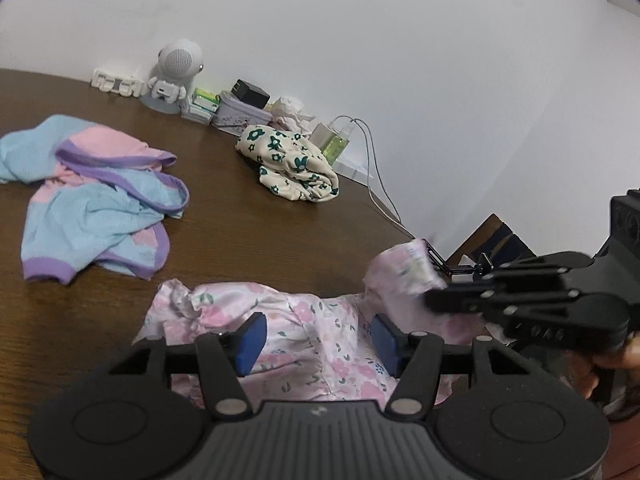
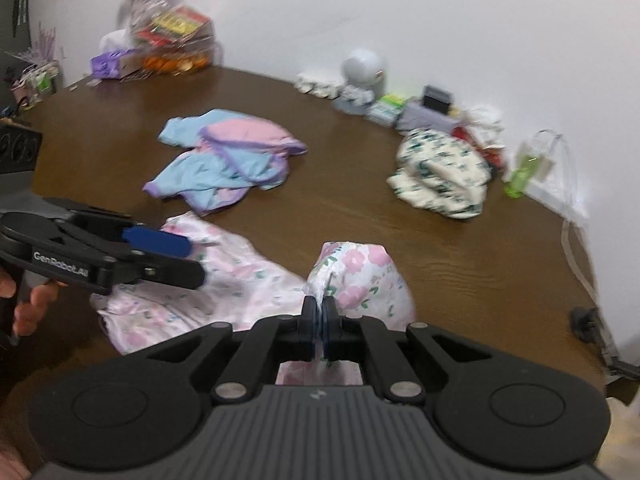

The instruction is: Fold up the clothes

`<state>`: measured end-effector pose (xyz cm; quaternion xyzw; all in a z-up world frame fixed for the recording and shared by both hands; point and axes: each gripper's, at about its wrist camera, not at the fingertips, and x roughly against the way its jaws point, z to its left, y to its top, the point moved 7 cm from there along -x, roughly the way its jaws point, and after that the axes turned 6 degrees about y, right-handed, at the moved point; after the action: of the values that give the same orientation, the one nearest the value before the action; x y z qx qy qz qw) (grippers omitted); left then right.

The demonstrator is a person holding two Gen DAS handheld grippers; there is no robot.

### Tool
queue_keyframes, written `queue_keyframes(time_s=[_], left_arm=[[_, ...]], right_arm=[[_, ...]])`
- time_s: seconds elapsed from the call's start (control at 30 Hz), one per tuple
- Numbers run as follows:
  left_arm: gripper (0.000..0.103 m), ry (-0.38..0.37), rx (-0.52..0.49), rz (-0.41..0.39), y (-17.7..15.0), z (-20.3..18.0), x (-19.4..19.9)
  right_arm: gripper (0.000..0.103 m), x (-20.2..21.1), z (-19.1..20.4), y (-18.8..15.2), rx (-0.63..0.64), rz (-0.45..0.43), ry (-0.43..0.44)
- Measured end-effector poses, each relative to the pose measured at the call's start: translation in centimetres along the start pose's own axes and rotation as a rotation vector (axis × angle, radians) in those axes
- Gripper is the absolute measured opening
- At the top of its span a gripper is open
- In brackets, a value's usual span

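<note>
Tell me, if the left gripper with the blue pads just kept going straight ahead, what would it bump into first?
Most likely the pink floral garment. The left gripper is open, and the cloth already lies between and just beyond its pads. Past that comes bare table. Depth is hard to judge, so it might skim over the cloth.

The brown bench [image 2: 360, 208] has a wide bare strip in the middle, between the blue and pink top [image 2: 228, 160] and the cream flower-print cloth [image 2: 440, 176]. A tool could pass there. Along the wall the way is blocked by a small white robot toy [image 1: 172, 76], little boxes [image 1: 202, 106], and a white charger with cables [image 1: 332, 136]. The pink flowery garment [image 1: 312, 340] covers the near edge of the bench.
</note>
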<state>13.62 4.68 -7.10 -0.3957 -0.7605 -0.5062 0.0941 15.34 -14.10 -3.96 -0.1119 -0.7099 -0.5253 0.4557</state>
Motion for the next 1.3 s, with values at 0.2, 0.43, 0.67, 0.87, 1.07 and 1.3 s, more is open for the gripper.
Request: queue_keyframes(time_s=[0.2,0.43,0.67,0.87,1.07,1.3], left_arm=[[0.056,0.045,0.032,0.059,-1.2,1.4,-1.5],[0.054,0.021,0.095,0.055,-1.4,2.5,-1.7],[0.059,-0.056,0.152,-0.039,-0.2,2.9,0.2],[0.057,-0.113,0.04,-0.15,1.1,0.1,2.4],[0.041,-0.062,-0.154,-0.103,0.7,-5.5,-1.0],[0.026,0.045,-0.173,0.03,-1.4,-4.6,-7.2]], right_arm=[[0.002,-2.2,2.3,-0.3,-0.025,0.004,0.086],[0.002,-5.1,3.6,-1.1,-0.099,0.013,0.17],[0.027,-4.6,2.7,-2.0,-0.248,-0.078,0.275],[0.043,-1.2,0.2,-3.6,-0.271,-0.205,0.246],[0.037,1.4,-2.4,-5.5,-0.209,-0.291,0.118],[0.04,-2.6,-1.3,-7.2,-0.11,-0.184,0.056]])
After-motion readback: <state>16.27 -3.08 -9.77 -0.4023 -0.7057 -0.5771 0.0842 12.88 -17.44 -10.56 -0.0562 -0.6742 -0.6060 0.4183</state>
